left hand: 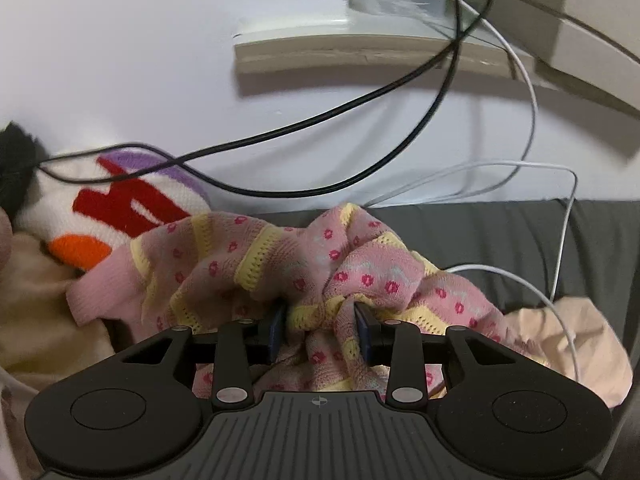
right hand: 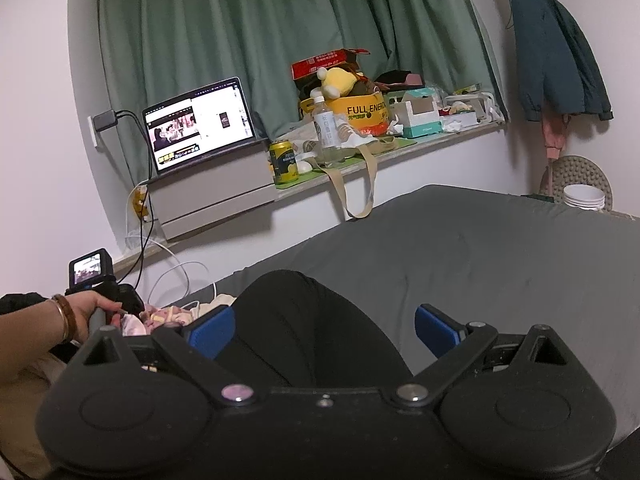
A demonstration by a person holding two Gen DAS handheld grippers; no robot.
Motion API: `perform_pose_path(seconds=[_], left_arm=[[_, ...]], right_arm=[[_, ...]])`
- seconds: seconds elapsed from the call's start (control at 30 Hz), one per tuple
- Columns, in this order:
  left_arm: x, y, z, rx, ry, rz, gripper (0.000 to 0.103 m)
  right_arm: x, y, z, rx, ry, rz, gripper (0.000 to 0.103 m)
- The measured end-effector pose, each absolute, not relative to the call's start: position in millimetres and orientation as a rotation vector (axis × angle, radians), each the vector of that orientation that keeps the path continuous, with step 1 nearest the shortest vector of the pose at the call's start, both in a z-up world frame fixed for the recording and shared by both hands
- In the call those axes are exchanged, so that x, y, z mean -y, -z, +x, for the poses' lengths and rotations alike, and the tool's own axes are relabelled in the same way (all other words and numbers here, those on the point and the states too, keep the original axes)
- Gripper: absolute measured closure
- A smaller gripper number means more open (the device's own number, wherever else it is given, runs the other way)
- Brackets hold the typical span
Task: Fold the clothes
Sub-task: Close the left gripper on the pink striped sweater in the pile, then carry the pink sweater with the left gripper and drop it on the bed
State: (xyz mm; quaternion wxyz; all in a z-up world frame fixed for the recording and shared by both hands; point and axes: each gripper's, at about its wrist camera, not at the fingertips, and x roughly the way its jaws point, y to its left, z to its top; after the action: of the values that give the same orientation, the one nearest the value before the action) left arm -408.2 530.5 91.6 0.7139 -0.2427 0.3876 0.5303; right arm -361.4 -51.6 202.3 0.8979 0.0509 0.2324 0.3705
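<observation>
A pink knit garment [left hand: 248, 264] with yellow stripes and red dots lies bunched on the grey bed [left hand: 520, 236]. My left gripper [left hand: 320, 318] is shut on a gathered fold of it, the blue pads [left hand: 277, 330] pressing the cloth from both sides. In the right wrist view a person's hand [right hand: 86, 314] holds that left gripper [right hand: 134, 308] over the pink garment [right hand: 164, 316]. My right gripper [right hand: 324, 312] stands open, its blue pads [right hand: 212, 330] wide apart. A folded black garment [right hand: 304, 344] lies on the bed between and beyond them, untouched.
A white sweater with red letters [left hand: 120, 208], cream cloth [left hand: 32, 304] and a peach cloth [left hand: 572, 340] lie around the pink one. Black cable [left hand: 320, 120] and white cable [left hand: 560, 240] hang across. A cluttered ledge [right hand: 440, 140] holds a laptop [right hand: 200, 128], can and bottle.
</observation>
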Motion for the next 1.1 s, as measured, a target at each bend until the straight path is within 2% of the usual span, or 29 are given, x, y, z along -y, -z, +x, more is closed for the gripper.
perform_pose_path(seconds=[0.17, 0.27, 0.4, 0.53, 0.7, 0.9, 1.1], left_arm=[[-524.9, -92.5, -395.8, -0.941, -1.139, -0.408, 0.067], [-524.2, -94.9, -395.2, -0.925, -1.126, -0.371, 0.068], [-524.7, -101.1, -404.1, -0.868, -1.105, -0.424, 0.081], [-505.1, -130.9, -414.6, -0.737, -0.97, -0.42, 0.084], [-475.6, -187.7, -427.7, -0.564, -0.819, -0.374, 0.084], [-421.0, -290.1, -438.4, -0.227, -0.551, -0.271, 0.085], [-336.7, -389.7, -403.7, 0.019, -0.091, -0.179, 0.085]], right_arm=[[54.2, -200.9, -360.1, -0.491, -0.767, 0.124, 0.005], [53.8, -200.7, -359.0, -0.496, -0.768, 0.124, 0.005], [53.1, -199.4, -359.7, -0.497, -0.764, 0.123, 0.005], [50.8, -197.9, -358.8, -0.505, -0.759, 0.128, 0.005], [45.4, -199.1, -357.2, -0.512, -0.765, 0.118, 0.005], [42.2, -204.6, -362.0, -0.486, -0.769, 0.104, 0.004], [54.5, -213.0, -362.3, -0.433, -0.73, 0.167, 0.004]])
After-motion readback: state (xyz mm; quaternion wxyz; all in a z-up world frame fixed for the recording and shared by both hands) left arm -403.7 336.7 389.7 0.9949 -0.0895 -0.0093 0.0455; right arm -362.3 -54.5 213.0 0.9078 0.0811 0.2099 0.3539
